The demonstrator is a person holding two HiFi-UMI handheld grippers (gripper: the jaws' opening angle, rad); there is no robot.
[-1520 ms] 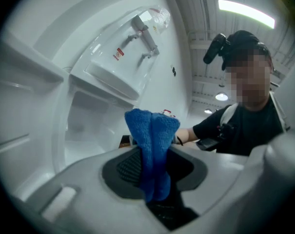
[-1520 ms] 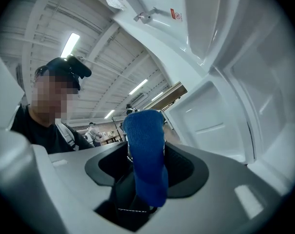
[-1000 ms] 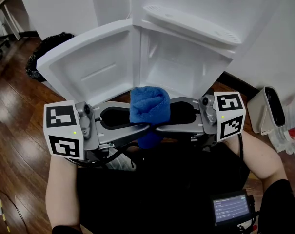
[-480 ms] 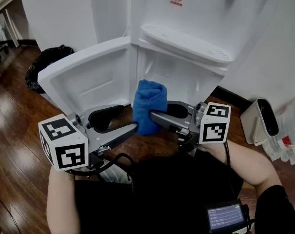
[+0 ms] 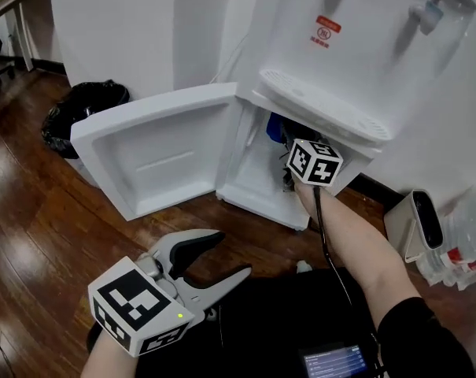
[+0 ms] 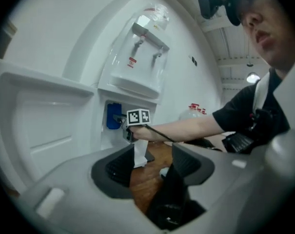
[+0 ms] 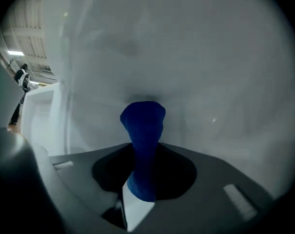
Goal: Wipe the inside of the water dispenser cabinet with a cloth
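- The right gripper has just closed its jaws, which now clamp the cloth — deep blue terry, pinched at the waist and flaring to a rounded head.
- The cloth sits inside the water dispenser cabinet, facing a white wall.
- The left gripper has just opened its jaws, which stand apart and empty — low over the wood floor.

Glossy dark brown wood plank floor, plain white wall behind. Black plastic bag on floor by wall.
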